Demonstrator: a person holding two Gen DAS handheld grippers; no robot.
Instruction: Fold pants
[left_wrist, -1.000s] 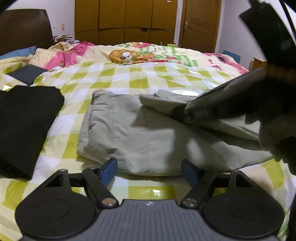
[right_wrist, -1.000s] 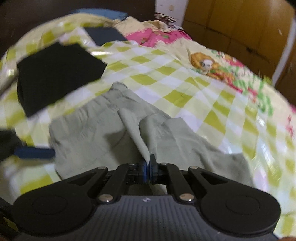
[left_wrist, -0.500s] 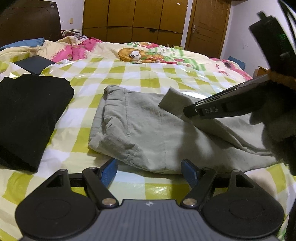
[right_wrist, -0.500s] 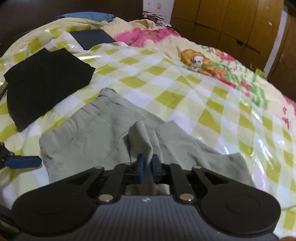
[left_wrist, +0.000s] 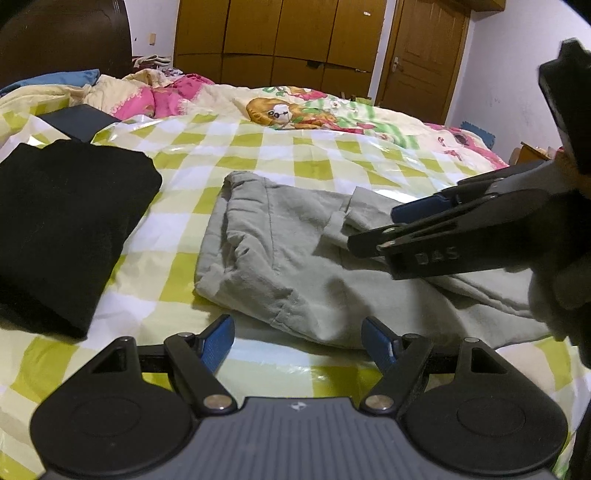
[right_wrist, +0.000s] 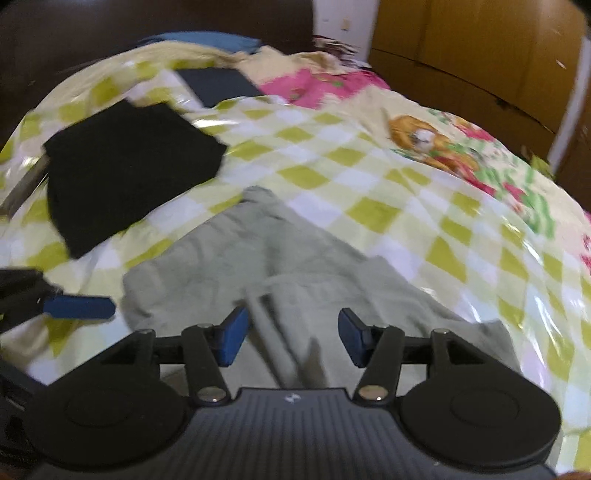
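Observation:
Grey-green pants (left_wrist: 295, 258) lie partly folded on the checked yellow-green sheet (left_wrist: 280, 147), waistband toward the left. My left gripper (left_wrist: 297, 332) stands open just in front of the pants' near edge, with nothing between its fingers. My right gripper (right_wrist: 291, 328) hovers over the pants (right_wrist: 258, 251). Its jaws are opening, and a loose fold of cloth lies under the gap, untouched by the pads. In the left wrist view the right gripper (left_wrist: 388, 225) reaches in from the right above the folded-over leg. One blue fingertip (right_wrist: 77, 306) of the left gripper shows at the left.
A folded black garment (left_wrist: 62, 221) lies left of the pants on the sheet. A dark flat item (left_wrist: 77, 122) sits beyond it. A cartoon-print quilt (left_wrist: 295, 110) covers the far bed. A wooden wardrobe (left_wrist: 277, 37) and a door (left_wrist: 424, 55) stand behind.
My right gripper went from shut on a fold of the pants to open, and the cloth dropped flat onto the pants. The left gripper stayed open and edged closer.

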